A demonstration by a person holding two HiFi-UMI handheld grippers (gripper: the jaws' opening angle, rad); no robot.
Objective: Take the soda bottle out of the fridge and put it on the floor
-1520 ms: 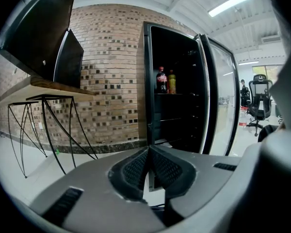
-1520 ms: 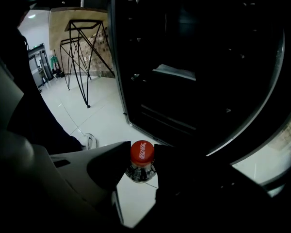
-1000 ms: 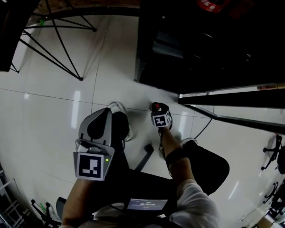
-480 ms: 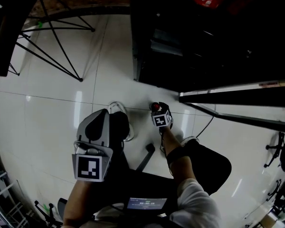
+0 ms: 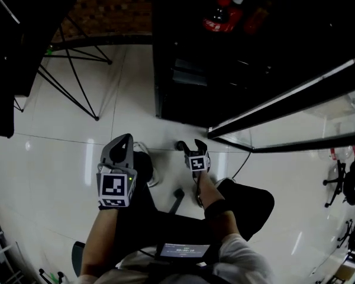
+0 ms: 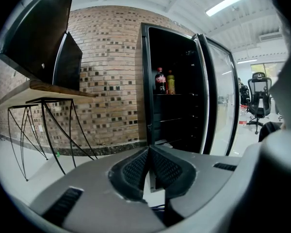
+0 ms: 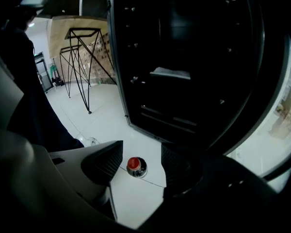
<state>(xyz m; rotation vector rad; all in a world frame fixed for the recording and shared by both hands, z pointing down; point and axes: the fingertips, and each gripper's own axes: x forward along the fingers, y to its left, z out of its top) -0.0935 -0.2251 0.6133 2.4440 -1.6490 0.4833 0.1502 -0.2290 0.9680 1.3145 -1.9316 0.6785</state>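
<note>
The soda bottle (image 7: 135, 165) stands upright on the white floor tiles in front of the open fridge (image 7: 184, 72), seen from above with its red cap up. My right gripper (image 7: 141, 155) hangs over it; its jaws are opening, and the bottle is well below them and touches neither pad. In the head view the right gripper (image 5: 191, 146) covers the bottle. My left gripper (image 6: 149, 153) is shut and empty, raised at the left (image 5: 123, 144) and pointed at the fridge (image 6: 172, 101).
Two more bottles (image 6: 164, 81) stand on a fridge shelf, also seen from above (image 5: 222, 12). The glass door (image 5: 284, 102) swings out to the right. A black-legged table (image 5: 71, 70) stands left by the brick wall. Office chair (image 6: 257, 89) at right.
The right gripper's jaws have spread and let go of the bottle, whose red cap no longer shows in the head view. The head view has tilted up towards the fridge. The left gripper sits higher.
</note>
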